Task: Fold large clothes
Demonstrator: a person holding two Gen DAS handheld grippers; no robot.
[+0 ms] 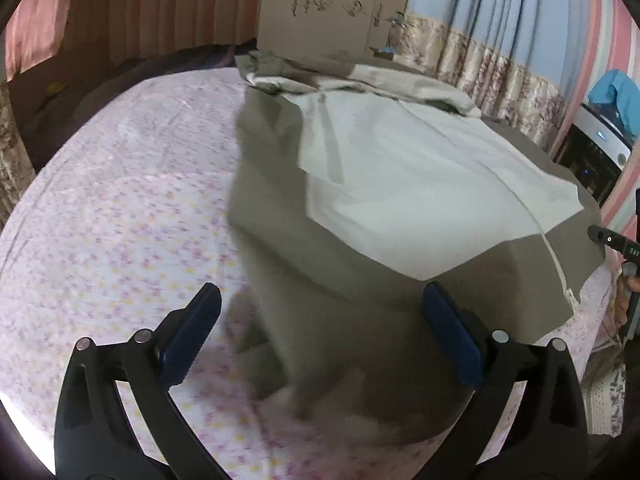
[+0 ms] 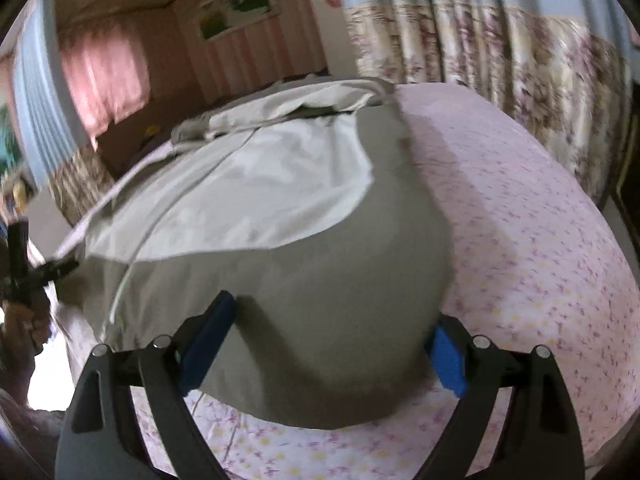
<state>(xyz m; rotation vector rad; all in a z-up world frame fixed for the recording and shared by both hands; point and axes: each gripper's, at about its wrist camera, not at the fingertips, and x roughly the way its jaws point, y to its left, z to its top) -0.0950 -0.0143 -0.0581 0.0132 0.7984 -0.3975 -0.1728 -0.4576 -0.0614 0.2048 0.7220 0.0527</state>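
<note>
The left tool (image 1: pixel 322 334) stands wide, its two blue pads (image 1: pixel 192 334) far apart, and nothing is clamped between them: the near, blurred edge of the grey-green garment (image 1: pixel 340 280) lies on the bed below the gap, and neither pad presses on it. The right tool (image 2: pixel 332 350) is likewise spread wide, with its blue pads (image 2: pixel 208 344) standing at either side of the garment's rounded near fold; whether they brush the cloth cannot be told, but they do not pinch it. The garment lies on the bed sheet (image 1: pixel 112 184), a pale pink sheet with small pink and yellow flowers, and reaches from the near edge of the bed toward the far side. Its pale lining (image 1: pixel 420 184) is turned up across the middle, with a light zip line running down it, and a crumpled collar or hood (image 1: pixel 340 76) sits at the far end. In the left wrist view the right tool's dark tip shows at the right edge beside the garment's corner, with white letters on it too small to read. Behind the bed stands a cardboard box (image 1: pixel 332 8) with two red round marks and dark printed characters, blurred and not legible. Floral curtains (image 2: pixel 500 80) hang along the wall.
</note>
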